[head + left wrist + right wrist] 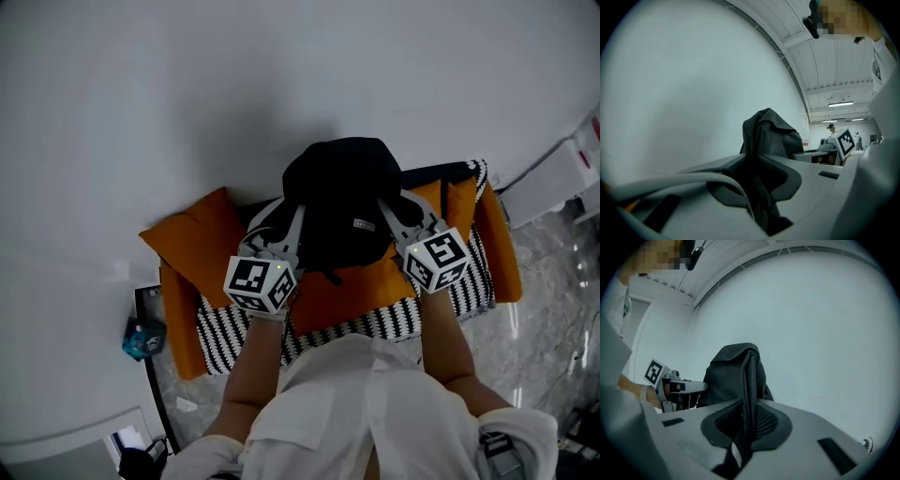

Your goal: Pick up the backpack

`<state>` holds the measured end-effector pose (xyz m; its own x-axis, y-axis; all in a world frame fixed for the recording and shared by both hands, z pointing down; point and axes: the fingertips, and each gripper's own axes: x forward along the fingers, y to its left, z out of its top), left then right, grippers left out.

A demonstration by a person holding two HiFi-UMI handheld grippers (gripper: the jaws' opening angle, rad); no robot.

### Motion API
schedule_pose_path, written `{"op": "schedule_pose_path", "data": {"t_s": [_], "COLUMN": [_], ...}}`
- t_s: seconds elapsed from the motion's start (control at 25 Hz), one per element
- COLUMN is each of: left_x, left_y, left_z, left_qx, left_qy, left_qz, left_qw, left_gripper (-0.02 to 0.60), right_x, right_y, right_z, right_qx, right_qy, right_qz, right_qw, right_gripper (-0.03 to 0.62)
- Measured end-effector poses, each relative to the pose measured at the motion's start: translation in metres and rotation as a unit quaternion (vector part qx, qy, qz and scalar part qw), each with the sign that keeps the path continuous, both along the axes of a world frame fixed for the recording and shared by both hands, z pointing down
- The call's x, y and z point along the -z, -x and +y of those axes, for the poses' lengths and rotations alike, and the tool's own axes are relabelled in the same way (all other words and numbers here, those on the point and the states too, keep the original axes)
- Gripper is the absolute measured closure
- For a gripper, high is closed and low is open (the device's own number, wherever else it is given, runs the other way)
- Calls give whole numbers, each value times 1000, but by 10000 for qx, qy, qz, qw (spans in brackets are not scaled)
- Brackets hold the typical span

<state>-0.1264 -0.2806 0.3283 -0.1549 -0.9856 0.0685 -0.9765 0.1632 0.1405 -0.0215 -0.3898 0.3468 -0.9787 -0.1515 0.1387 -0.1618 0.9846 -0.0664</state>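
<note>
Black backpack (342,202) hangs between 2 grippers above orange cushion (202,244), apparently clear of it. Left gripper (289,225) clamps its fabric; right gripper (392,220) clamps its mesh-backed strap (749,394).

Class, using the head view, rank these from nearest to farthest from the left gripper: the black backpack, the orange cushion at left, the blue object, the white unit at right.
1. Black backpack: clamped in the left gripper itself.
2. Orange cushion: just to the gripper's left.
3. Blue object: lower left, past the cushion.
4. White unit: far right edge.
</note>
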Motion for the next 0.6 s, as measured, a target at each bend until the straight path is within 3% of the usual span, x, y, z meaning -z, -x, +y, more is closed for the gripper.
{"op": "schedule_pose_path", "data": {"t_s": [0.6], "left_x": [-3], "left_y": [1], "left_z": [-2], "left_qx": [-12], "left_qy": [-45], "left_qz": [69], "left_qw": [10000], "left_gripper": [499], "right_x": [-2], "right_y": [2], "right_z": [-3], "right_qx": [34], "right_qy": [-18], "right_qz": [9], "right_qw": [10000], "right_gripper": [546]}}
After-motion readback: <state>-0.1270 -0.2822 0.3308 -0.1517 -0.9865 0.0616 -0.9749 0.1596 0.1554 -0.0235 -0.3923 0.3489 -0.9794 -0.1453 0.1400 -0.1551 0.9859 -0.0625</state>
